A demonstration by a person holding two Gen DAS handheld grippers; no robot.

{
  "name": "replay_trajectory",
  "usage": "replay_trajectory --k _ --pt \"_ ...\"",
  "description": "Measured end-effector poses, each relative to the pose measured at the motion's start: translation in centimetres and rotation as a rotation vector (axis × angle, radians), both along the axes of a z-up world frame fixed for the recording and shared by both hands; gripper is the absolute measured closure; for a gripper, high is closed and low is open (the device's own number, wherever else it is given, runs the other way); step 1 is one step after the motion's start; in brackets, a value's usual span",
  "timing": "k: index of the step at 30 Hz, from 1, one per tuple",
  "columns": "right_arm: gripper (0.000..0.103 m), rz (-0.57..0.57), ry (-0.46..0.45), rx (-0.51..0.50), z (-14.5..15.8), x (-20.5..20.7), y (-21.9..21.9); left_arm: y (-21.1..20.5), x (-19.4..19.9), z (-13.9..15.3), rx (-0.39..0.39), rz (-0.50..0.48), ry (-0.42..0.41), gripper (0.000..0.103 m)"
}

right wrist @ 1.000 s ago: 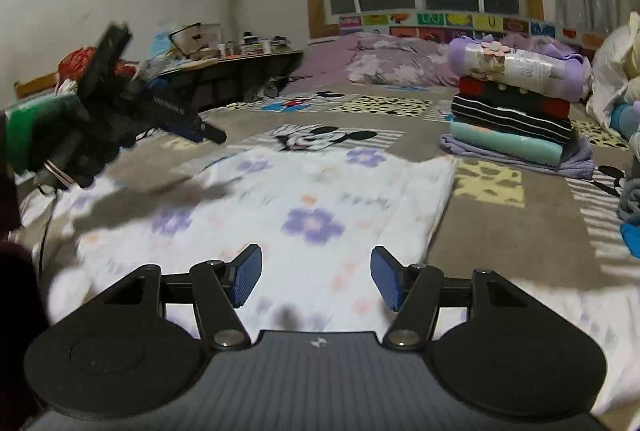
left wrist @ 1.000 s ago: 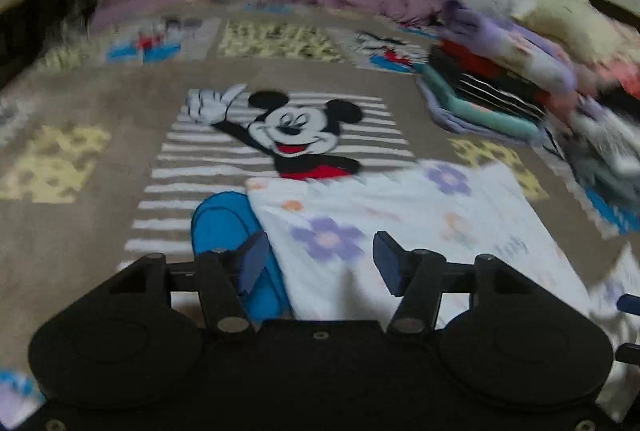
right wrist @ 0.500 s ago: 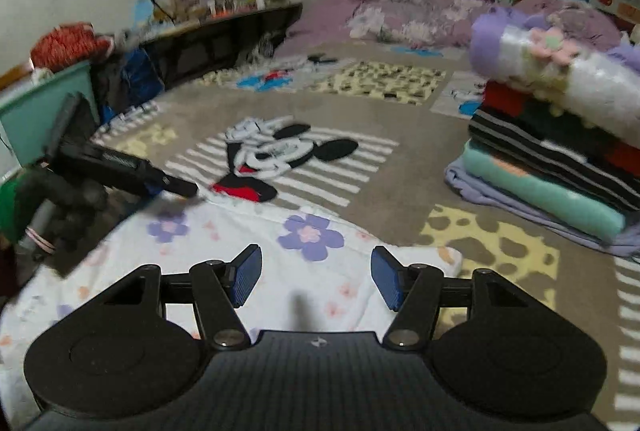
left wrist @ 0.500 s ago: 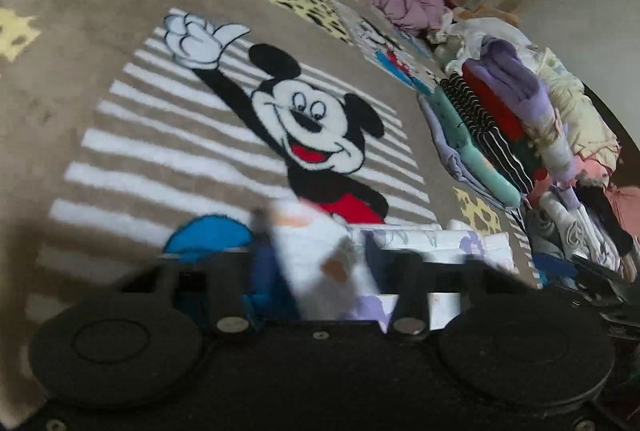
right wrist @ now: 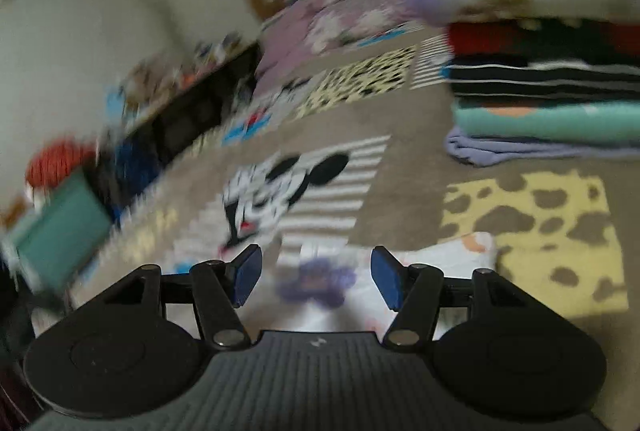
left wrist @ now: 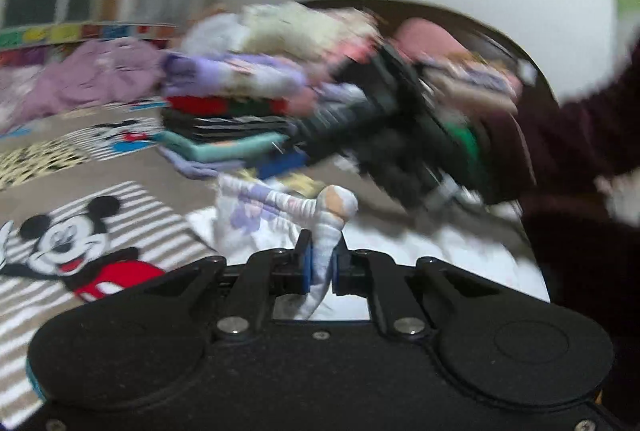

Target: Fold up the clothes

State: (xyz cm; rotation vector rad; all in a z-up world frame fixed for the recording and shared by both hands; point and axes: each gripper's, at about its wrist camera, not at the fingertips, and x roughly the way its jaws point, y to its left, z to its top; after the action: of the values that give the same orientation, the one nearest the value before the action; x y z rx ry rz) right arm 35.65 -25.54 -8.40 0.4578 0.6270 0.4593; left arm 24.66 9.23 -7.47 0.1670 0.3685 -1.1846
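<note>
A white garment with purple flowers [left wrist: 276, 215] lies on the Mickey Mouse blanket [left wrist: 72, 239]. My left gripper [left wrist: 321, 263] is shut on a bunched edge of this garment and holds it up off the blanket. In the left wrist view the right gripper [left wrist: 288, 161] reaches in from the right, blurred, over the garment's far edge. In the right wrist view my right gripper [right wrist: 316, 277] is open and empty just above the garment's far edge [right wrist: 320, 281].
A stack of folded clothes [right wrist: 548, 83] stands on the blanket to the right, and it also shows in the left wrist view [left wrist: 232, 119]. Loose pink and cream clothes [left wrist: 304, 27] are piled behind it. A dark shelf with clutter [right wrist: 184, 111] runs along the left wall.
My left gripper has closed on the garment's edge and lifted it, swinging to face right. My right gripper has moved forward and down to the garment's far edge, still open.
</note>
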Motion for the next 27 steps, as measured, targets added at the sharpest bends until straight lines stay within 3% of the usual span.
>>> replay_trajectory --k 2,10,12,20,22,25,27 --pt "0.042 0.005 -0.004 -0.036 0.0 0.4 0.4 0.1 0.1 -0.1 0.007 -0.011 -0.013 0.097" --pt "0.041 0.026 -0.022 -0.179 0.1 2.0 1.9 3.5 3.7 -0.2 -0.121 0.138 0.063 0.097" --pt "0.041 0.031 -0.026 -0.215 0.1 2.4 2.2 4.2 4.7 -0.4 -0.140 0.217 0.097 0.097" --pt "0.042 0.081 -0.037 -0.405 0.0 4.2 4.8 4.1 6.8 -1.8 -0.091 0.358 0.130 0.097" --pt "0.042 0.109 -0.038 -0.434 0.0 4.6 5.6 4.4 6.4 -1.4 -0.129 0.297 0.106 0.097" --pt "0.043 0.144 -0.032 -0.429 0.5 5.2 6.1 4.5 4.2 0.0 -0.176 0.126 0.016 0.097" --pt "0.047 0.164 0.001 -0.455 0.5 5.8 6.3 4.3 3.7 0.2 -0.181 0.085 -0.003 0.097"
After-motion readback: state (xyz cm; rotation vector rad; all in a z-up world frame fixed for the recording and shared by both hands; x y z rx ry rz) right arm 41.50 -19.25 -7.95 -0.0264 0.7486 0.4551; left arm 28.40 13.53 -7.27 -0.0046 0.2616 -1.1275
